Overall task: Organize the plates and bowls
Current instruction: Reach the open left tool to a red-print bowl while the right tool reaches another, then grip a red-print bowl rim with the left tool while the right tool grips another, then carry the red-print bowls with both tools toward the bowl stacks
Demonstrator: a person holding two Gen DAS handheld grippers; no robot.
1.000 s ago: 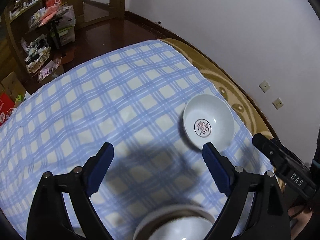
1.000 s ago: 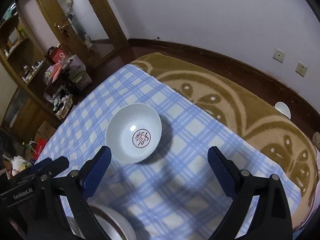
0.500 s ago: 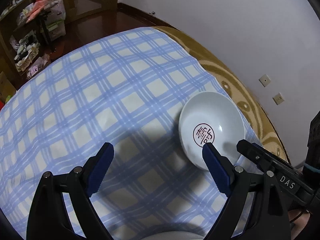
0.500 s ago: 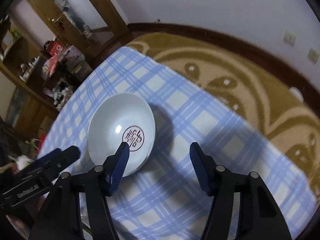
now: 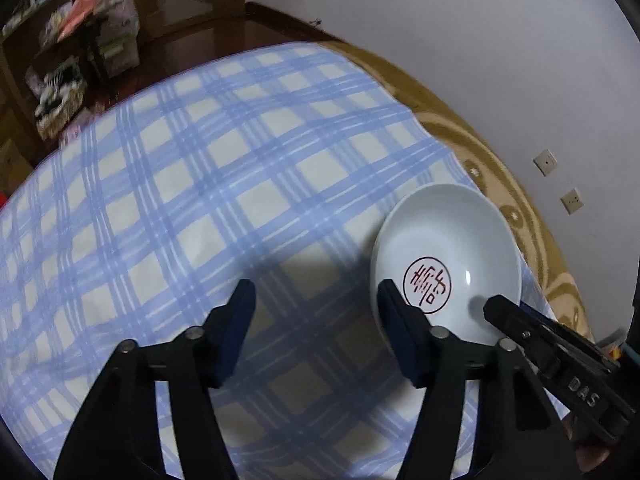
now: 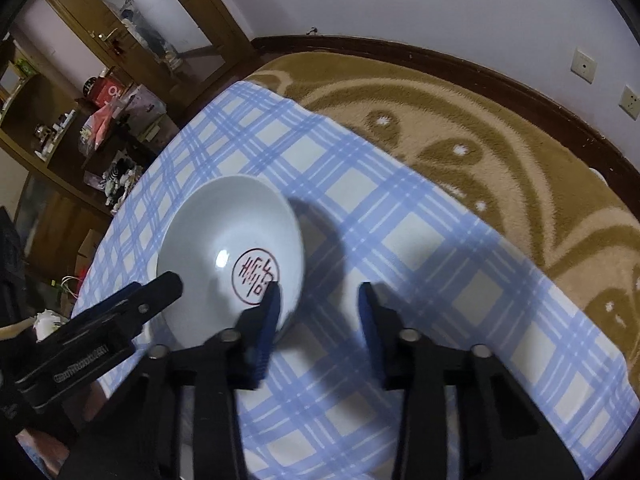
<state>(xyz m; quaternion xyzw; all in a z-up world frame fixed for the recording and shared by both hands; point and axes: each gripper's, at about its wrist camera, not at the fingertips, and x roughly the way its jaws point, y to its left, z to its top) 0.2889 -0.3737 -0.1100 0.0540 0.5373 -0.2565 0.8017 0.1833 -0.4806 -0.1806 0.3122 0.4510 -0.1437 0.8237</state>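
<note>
A white bowl with a red round character mark inside sits on the blue checked tablecloth. It also shows in the right wrist view. My left gripper is open, its right finger at the bowl's left rim. My right gripper is open but narrowed, with its left finger inside the bowl's near edge and its right finger outside, so the jaws straddle the rim. The right gripper reaches over the bowl in the left wrist view.
A brown patterned blanket lies beyond the cloth along the white wall. Cluttered wooden shelves and a door stand to the left. The cloth's near edge is close under both grippers.
Both grippers have moved in on the bowl. Both pairs of jaws have narrowed. The right gripper's left finger now sits over the bowl's rim. The second bowl at the bottom has left view.
</note>
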